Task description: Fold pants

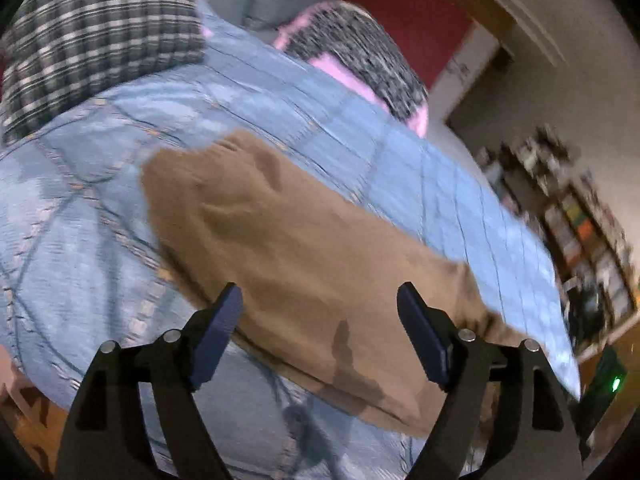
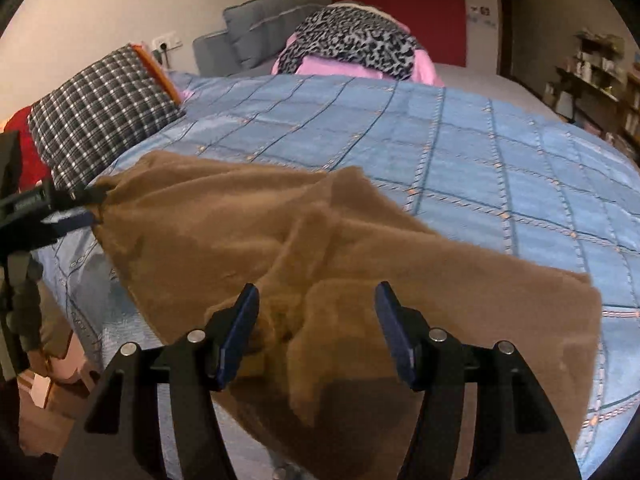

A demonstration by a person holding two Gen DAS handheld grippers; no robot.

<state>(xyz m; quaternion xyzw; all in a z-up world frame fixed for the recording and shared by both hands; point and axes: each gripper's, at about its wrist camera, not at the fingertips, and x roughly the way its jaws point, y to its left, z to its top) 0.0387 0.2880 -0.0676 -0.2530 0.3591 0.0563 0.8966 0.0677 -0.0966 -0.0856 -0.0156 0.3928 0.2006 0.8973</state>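
Note:
Brown fleece pants [image 1: 288, 240] lie on a blue quilted bedspread [image 1: 80, 208]. In the left wrist view my left gripper [image 1: 320, 296] is open above the pants, fingers apart and empty. In the right wrist view the pants [image 2: 240, 232] lie rumpled with a fold near the front. My right gripper [image 2: 316, 296] is open, its fingers on either side of a bunched part of the cloth. My left gripper also shows in the right wrist view [image 2: 86, 208] at the far left, at the pants' corner; its hold there is unclear.
A checked pillow [image 2: 100, 120] lies at the bed's left. A leopard-print and pink bundle [image 2: 352, 48] lies at the back. A grey sofa [image 2: 256, 28] stands beyond. Shelves [image 2: 600, 68] line the right wall. Wooden floor [image 1: 28, 412] shows below the bed's edge.

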